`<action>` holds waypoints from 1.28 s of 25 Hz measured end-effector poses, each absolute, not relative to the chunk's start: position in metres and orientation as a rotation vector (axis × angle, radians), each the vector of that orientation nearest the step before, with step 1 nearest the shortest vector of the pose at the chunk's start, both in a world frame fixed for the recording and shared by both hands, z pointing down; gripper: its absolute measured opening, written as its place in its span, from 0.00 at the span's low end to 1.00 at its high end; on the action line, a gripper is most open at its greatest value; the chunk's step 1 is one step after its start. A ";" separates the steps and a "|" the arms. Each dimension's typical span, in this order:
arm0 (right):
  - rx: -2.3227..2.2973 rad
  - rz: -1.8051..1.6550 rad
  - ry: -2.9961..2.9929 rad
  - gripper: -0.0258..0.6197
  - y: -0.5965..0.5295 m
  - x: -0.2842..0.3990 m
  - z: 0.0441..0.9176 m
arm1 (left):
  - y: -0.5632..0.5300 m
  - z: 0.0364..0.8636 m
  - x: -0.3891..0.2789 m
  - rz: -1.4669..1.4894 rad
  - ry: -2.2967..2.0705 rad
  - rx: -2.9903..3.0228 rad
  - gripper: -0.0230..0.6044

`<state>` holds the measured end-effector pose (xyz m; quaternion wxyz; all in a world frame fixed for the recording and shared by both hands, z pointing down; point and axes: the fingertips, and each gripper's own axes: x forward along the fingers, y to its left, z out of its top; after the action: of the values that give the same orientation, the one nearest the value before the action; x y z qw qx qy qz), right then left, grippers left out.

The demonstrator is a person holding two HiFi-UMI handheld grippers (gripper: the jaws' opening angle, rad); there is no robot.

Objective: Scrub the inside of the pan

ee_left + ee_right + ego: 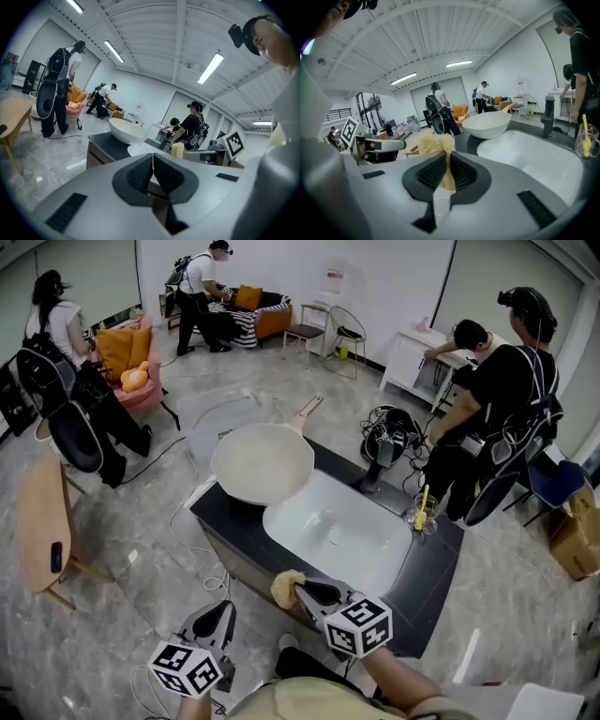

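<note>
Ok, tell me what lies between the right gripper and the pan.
Head view: only the sink's left end and bare black counter lie between the right gripper, holding a scrubber, and the pan.

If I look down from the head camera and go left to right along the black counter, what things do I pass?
cream pan → white sink → clear cup with something yellow standing in it
</note>
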<state>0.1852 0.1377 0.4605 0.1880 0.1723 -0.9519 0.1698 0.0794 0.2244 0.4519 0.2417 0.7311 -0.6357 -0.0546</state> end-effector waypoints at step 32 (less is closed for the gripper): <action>1.058 0.491 -2.650 0.10 -0.113 0.113 0.406 | -0.041 0.437 -0.105 0.025 -1.681 2.126 0.20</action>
<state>0.1127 -0.1125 0.4058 0.1228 0.3626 -0.9084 0.1682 -0.1055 -0.0411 0.4367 0.2140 0.7662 -0.6058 0.0089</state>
